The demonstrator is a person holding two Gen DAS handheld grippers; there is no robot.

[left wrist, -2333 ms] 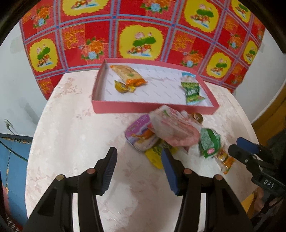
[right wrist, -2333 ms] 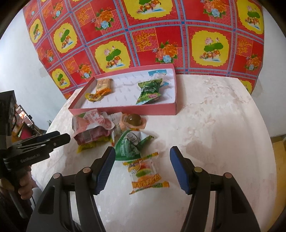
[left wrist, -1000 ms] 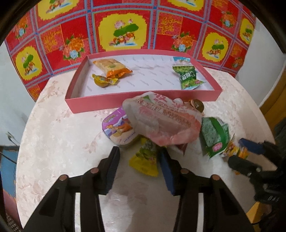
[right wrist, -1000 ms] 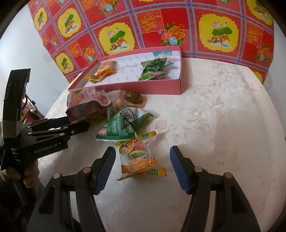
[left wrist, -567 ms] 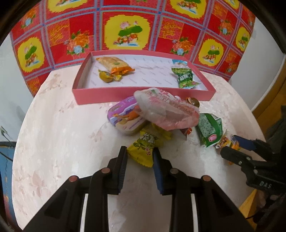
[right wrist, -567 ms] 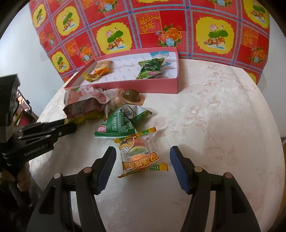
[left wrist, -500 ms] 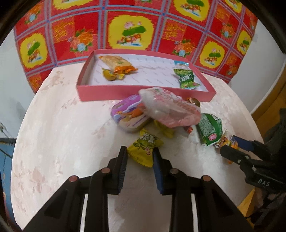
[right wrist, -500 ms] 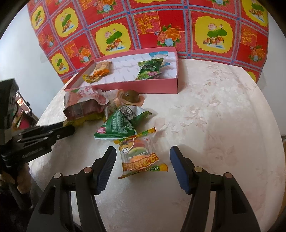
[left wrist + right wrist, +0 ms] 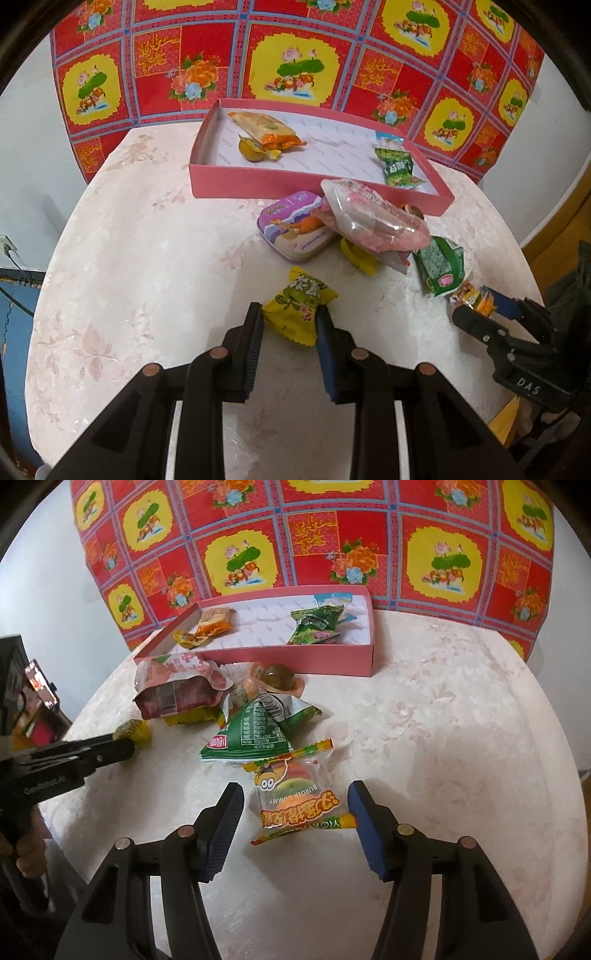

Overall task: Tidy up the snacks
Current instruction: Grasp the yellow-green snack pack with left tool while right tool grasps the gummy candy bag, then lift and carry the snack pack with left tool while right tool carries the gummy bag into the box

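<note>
Left gripper point(image 9: 289, 318) fingers clenched on small yellow foil snack packet point(image 9: 300, 303), near side of worktop point(image 9: 147, 258), seemingly pulled clear for the pink cardboard tray point(image 9: 258, 182). Right gripper point(image 9: 295, 812) fingers released, straddling clear burger-gummy packet point(image 9: 295, 797).

My left gripper point(image 9: 289, 323) and right gripper point(image 9: 295, 812) are black frames with copper rivets and ribbed blue pads point(image 9: 367, 827).

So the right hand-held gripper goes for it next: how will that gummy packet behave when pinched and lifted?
The gummy packet looks like thin glossy film, so probably light, floppy and a bit slippery. It lies flat, so it is unlikely to roll.
</note>
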